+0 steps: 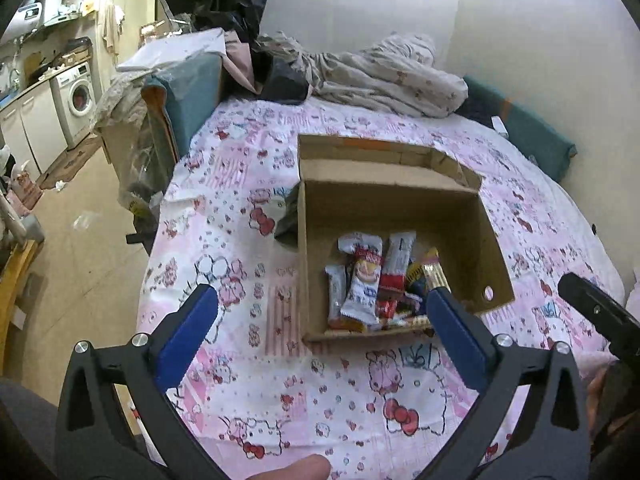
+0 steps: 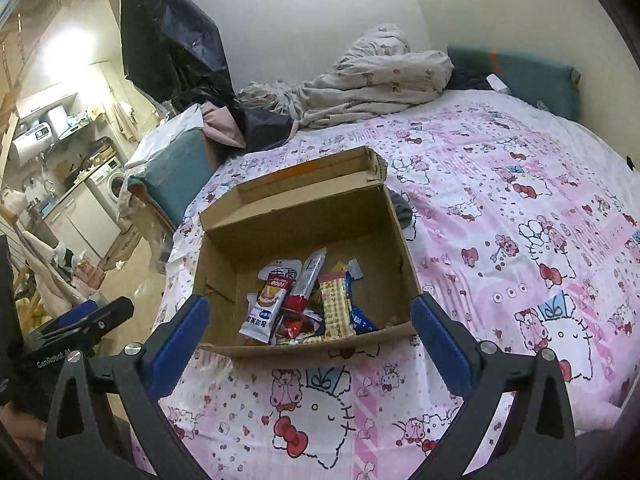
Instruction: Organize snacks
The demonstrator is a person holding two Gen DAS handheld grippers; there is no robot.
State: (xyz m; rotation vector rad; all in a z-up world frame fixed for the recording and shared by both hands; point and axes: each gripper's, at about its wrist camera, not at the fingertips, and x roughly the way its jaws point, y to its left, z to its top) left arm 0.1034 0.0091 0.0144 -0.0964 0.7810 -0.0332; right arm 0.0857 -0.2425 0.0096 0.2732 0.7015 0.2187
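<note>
An open cardboard box (image 1: 472,216) (image 2: 224,248) sits on a bed with a pink cartoon-cat sheet (image 1: 280,392) (image 2: 500,208). Several wrapped snacks (image 1: 372,284) (image 2: 308,300) lie piled in the box's near part. My left gripper (image 1: 322,300) is open and empty, held above the sheet just in front of the box. My right gripper (image 2: 310,310) is open and empty, also just in front of the box, its jaws framing the near wall. The right gripper's tip shows at the right edge of the left wrist view (image 1: 592,308); the left gripper shows at the left of the right wrist view (image 2: 80,324).
A crumpled blanket (image 1: 392,76) (image 2: 368,80) and dark clothes (image 1: 280,76) lie at the bed's far end. A dark object (image 1: 288,216) (image 2: 402,210) lies beside the box. A teal cushion (image 1: 188,96) borders the bed's left; floor and a washing machine (image 1: 78,98) lie beyond.
</note>
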